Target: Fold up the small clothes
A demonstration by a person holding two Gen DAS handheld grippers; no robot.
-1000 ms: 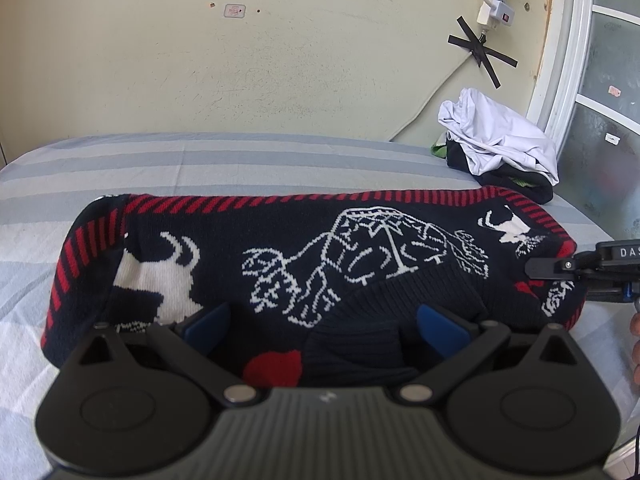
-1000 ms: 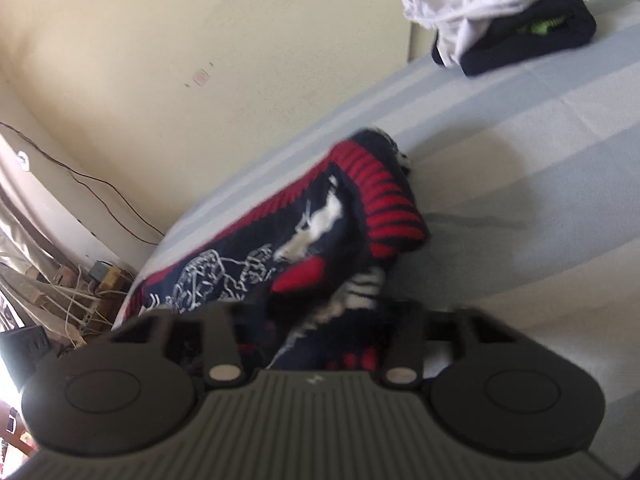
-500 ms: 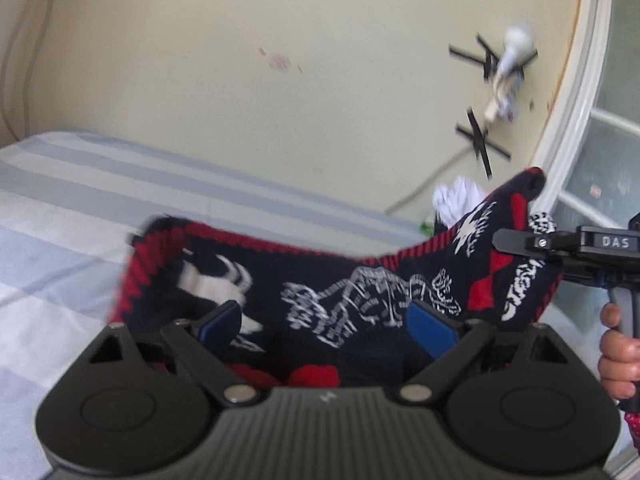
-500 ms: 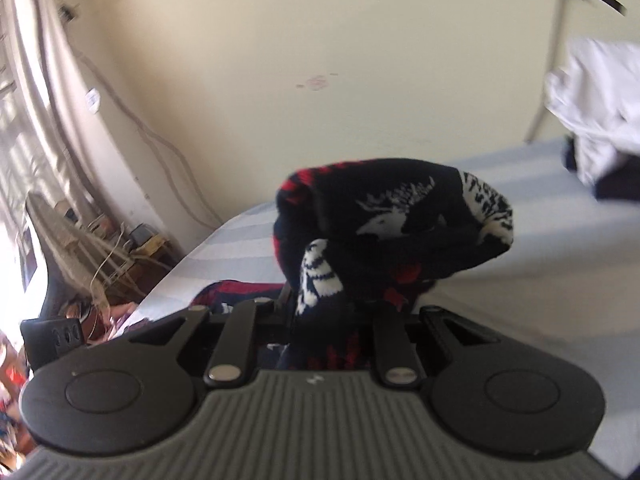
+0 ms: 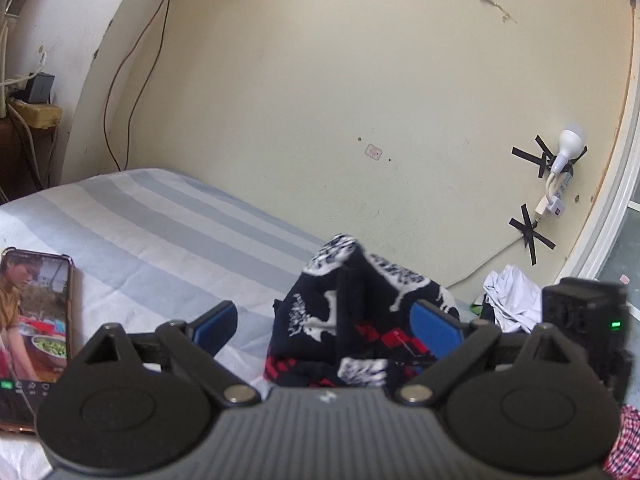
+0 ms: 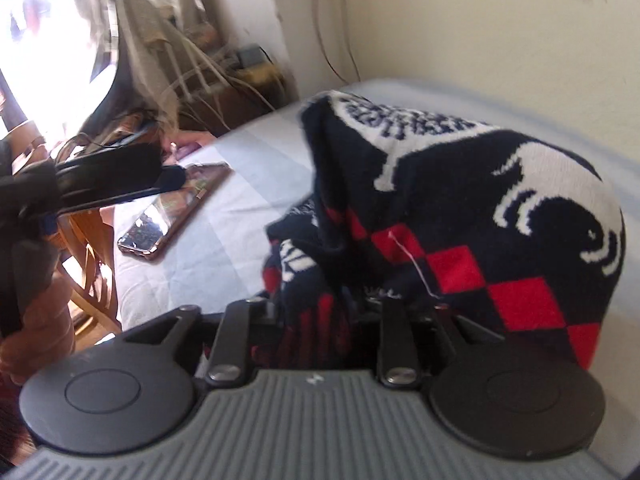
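Note:
A navy knit sweater (image 5: 360, 320) with white animals and red checks lies heaped in a peak on the striped bed (image 5: 160, 232). My left gripper (image 5: 324, 328) is open and its jaws are opening. The heap lies between its blue pads (image 5: 214, 326), close to the right one and apart from the left. The sweater (image 6: 460, 208) is draped over my right gripper (image 6: 320, 280). That gripper's jaws are opening with cloth bunched between them, and its fingertips are hidden under the knit. The right gripper's body (image 5: 580, 320) shows at the right.
A phone (image 5: 36, 320) with its screen lit lies on the sheet to the left. White and dark clothes (image 5: 516, 300) are piled by the wall at the right. A red checked cloth (image 5: 624, 448) shows at the lower right. A wooden chair (image 6: 92, 280) stands beside the bed.
The right gripper lifted the sweater's right end and carried it leftward over the rest, so the flat sweater is now a heap. The left gripper swung left, and the phone came into view.

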